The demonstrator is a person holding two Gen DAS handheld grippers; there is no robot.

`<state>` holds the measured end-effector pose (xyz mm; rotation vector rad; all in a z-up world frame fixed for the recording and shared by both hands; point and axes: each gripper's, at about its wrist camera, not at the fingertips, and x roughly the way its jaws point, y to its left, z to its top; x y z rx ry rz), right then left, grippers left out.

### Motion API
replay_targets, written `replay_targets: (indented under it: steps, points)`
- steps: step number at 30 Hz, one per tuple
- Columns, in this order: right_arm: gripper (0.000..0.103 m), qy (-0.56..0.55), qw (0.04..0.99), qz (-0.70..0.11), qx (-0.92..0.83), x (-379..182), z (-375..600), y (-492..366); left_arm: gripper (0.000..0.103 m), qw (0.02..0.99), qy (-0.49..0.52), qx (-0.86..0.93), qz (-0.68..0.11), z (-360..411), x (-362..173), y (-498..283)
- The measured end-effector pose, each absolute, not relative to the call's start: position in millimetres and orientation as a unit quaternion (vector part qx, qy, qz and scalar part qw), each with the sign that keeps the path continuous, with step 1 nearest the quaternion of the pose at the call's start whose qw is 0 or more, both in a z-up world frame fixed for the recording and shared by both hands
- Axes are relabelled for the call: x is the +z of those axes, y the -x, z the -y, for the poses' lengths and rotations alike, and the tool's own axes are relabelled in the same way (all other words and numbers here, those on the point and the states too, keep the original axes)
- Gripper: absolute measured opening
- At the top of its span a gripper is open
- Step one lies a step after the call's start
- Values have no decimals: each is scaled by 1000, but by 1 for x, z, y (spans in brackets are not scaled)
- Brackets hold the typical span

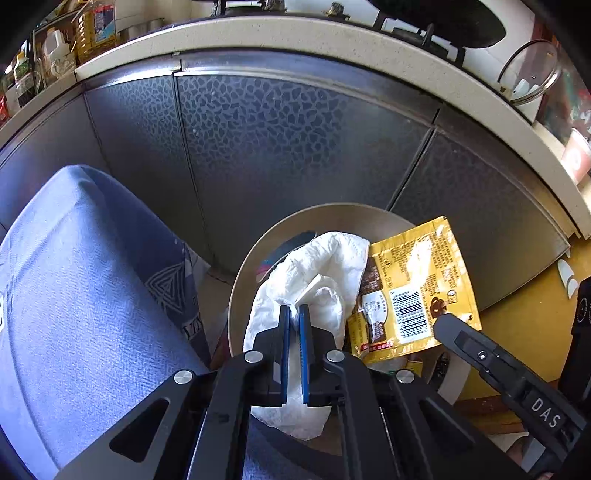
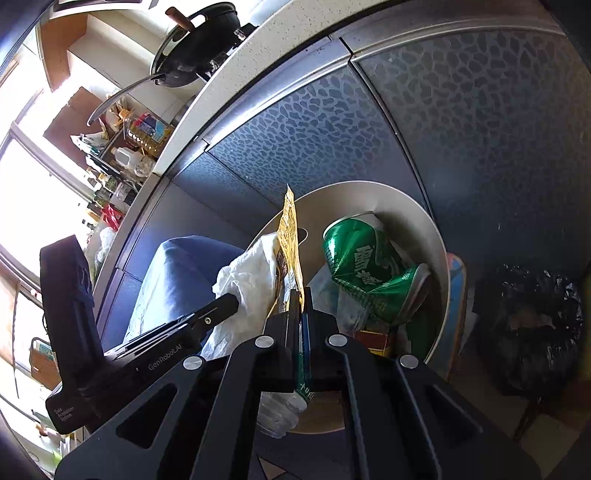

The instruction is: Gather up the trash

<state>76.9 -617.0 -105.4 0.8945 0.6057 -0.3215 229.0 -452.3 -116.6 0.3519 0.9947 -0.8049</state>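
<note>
My left gripper (image 1: 294,309) is shut on a crumpled white paper towel (image 1: 317,269) and holds it over a round beige trash bin (image 1: 332,216). My right gripper (image 2: 300,293) is shut on a yellow foil packet (image 2: 290,229), seen edge-on, held over the same bin (image 2: 424,218). In the left wrist view the packet (image 1: 417,284) hangs flat beside the towel, with the right gripper's fingertip (image 1: 448,323) at its lower edge. In the right wrist view the towel (image 2: 247,273) hangs from the left gripper's fingertip (image 2: 227,304). A crushed green can (image 2: 369,266) lies inside the bin.
A blue cushioned seat (image 1: 85,277) stands left of the bin. Dark patterned cabinet doors (image 1: 277,140) are behind, under a beige counter edge (image 1: 295,33) with a wok. A black trash bag (image 2: 532,314) lies on the floor right of the bin. A clear plastic bottle (image 2: 280,413) sits below my right gripper.
</note>
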Motion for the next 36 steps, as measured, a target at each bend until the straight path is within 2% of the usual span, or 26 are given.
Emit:
replay_targets:
  steps: [6, 20, 27, 36]
  points:
    - [2, -415, 844, -299, -158, -109, 620, -81, 6, 784, -164, -352, -485, 455, -126, -236]
    - [2, -394, 842, -315, -192, -107, 614, -79, 6, 796, -184, -337, -469, 455, -126, -231]
    - [2, -376, 844, -329, -194, -106, 615, -85, 12, 804, -180, -331, -460, 451, -122, -227]
    - [3, -374, 843, -333, -195, -110, 617, -87, 12, 809, -178, -329, -454, 448, -117, -224]
